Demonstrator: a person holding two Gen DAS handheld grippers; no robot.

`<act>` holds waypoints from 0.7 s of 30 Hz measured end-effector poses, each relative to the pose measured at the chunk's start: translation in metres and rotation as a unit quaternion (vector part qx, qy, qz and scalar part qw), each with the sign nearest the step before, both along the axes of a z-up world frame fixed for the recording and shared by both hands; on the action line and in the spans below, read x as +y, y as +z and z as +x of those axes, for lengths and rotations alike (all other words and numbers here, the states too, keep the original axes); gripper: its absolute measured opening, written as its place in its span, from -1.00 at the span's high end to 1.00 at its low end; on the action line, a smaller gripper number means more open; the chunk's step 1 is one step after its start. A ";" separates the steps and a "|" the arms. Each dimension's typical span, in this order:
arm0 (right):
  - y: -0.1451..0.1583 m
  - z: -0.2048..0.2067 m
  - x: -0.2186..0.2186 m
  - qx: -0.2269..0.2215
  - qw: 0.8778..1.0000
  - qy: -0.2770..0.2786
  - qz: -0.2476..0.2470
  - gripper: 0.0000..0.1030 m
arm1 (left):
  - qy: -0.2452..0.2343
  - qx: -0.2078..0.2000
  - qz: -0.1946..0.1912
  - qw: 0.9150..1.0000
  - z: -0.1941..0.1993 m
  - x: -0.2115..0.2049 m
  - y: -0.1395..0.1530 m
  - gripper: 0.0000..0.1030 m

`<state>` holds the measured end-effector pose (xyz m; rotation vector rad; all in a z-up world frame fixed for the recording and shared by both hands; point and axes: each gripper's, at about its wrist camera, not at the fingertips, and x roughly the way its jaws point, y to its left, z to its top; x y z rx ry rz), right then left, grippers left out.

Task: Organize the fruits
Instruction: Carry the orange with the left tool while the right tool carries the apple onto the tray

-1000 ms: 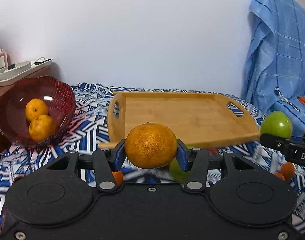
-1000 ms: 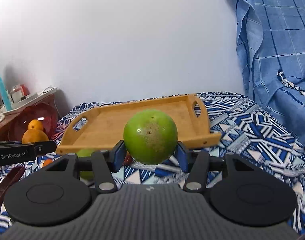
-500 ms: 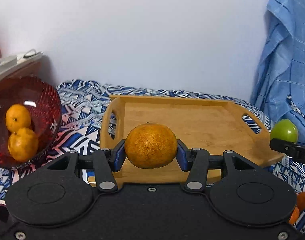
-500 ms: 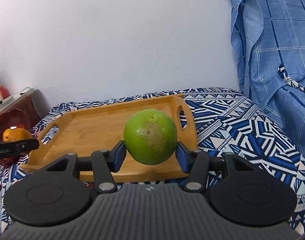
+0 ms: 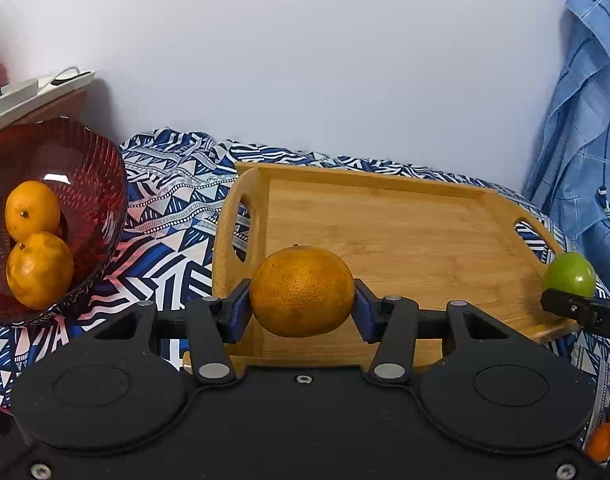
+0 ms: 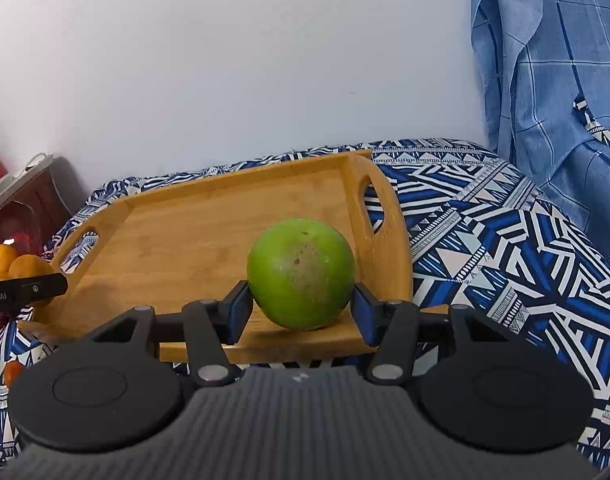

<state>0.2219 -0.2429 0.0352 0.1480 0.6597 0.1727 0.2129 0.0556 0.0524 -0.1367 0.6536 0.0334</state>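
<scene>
Two fruits are in your grip right now, one in each hand. Your left gripper has its blue fingers partly open and pressed on both sides of an orange. Your right gripper has its fingers partly open too, squeezing a green fruit, maybe a green orange or an apple. Each one is pinched at its fat middle, at 3 and 9 o'clock, so the round fruit should not roll out.

Just past the fingers is the wooden tray, and it has nothing on it. Both fruits hang over its near edge, and I cannot tell if the green one touches the wood. I think you hold them there to set them down on the tray.

At 9 o'clock in the left view sits a red bowl with two oranges inside. So the orange in your left hand may belong there with its friends. At 3 o'clock you can see your other gripper's tip with the green fruit.

All of it rests on a bed with a blue and white patterned cloth. It is soft, so loose fruit could roll. A blue checked cloth hangs at 2 o'clock.
</scene>
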 end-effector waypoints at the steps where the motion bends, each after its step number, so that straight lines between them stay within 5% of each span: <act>1: 0.000 0.001 0.000 0.001 1.000 0.001 0.001 -0.10 | -0.002 0.001 0.001 1.000 0.001 0.000 -0.001 0.06; 21: -0.001 0.003 -0.001 -0.003 1.000 -0.006 0.000 -0.09 | -0.011 0.020 0.011 1.000 0.008 -0.009 -0.014 0.06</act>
